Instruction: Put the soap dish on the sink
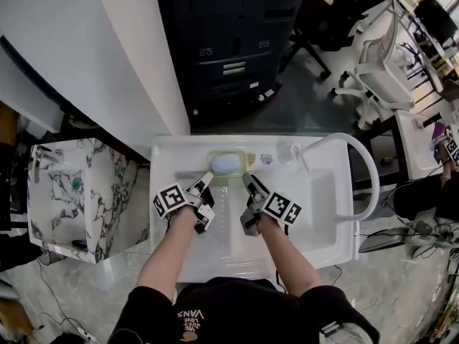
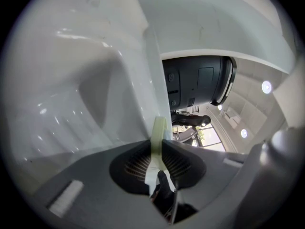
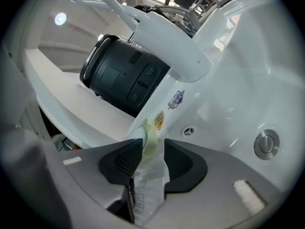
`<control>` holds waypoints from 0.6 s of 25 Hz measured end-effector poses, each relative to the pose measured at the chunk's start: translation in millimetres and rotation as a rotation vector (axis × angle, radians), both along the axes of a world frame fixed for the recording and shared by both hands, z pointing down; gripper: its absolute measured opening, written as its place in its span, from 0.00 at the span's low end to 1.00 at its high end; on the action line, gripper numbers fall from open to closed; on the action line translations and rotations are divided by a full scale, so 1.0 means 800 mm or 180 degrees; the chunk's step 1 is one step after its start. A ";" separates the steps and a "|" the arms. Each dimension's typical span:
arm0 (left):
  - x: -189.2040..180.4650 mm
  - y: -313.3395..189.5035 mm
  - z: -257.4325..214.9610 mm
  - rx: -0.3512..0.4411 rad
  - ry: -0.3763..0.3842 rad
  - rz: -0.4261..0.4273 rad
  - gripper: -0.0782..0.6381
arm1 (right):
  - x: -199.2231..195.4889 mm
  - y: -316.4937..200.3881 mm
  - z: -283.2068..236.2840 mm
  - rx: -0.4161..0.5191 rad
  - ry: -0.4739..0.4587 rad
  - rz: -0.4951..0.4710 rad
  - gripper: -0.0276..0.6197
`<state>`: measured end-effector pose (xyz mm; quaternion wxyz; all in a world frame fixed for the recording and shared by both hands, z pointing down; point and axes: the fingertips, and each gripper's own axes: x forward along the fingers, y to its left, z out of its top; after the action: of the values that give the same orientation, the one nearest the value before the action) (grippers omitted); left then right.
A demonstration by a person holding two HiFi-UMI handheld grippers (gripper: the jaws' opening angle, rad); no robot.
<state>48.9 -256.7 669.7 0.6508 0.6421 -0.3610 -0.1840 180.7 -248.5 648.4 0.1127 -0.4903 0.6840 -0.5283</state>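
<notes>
The soap dish point(image 2: 158, 135), with its soap point(image 1: 228, 163), appears to sit on the back ledge of the sink point(image 1: 179, 160), so we judge the step to be letting go: spread each tool clear of the rim, then draw straight back without nudging the dish toward the basin. Our left tool point(image 1: 208, 180) is clamped on one rim, while our right tool point(image 1: 249, 181) stands apart with the other rim loose between its jaws. Both forearms reach in side by side, tools tipped slightly down and inward.

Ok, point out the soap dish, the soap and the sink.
soap dish point(image 1: 245, 158), head view, green rim at its right end.
soap point(image 1: 228, 164), head view, middle of the bar.
sink point(image 1: 323, 199), head view, bare basin floor.
</notes>
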 end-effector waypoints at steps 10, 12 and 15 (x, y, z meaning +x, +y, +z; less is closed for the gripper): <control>0.001 -0.004 -0.005 0.0084 0.0001 -0.0007 0.28 | -0.026 0.022 0.009 0.0081 0.0572 -0.0371 0.23; 0.002 -0.004 -0.010 0.0143 0.0010 0.0019 0.28 | -0.036 0.023 0.009 0.0074 0.0559 -0.0403 0.22; 0.003 -0.004 -0.016 0.0211 0.0045 0.0044 0.30 | -0.041 0.023 0.011 0.0086 0.0630 -0.0405 0.12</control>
<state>51.5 -259.7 656.9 0.6330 0.6645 -0.3456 -0.1959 148.2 -229.9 657.5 0.0174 -0.4940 0.7286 -0.4741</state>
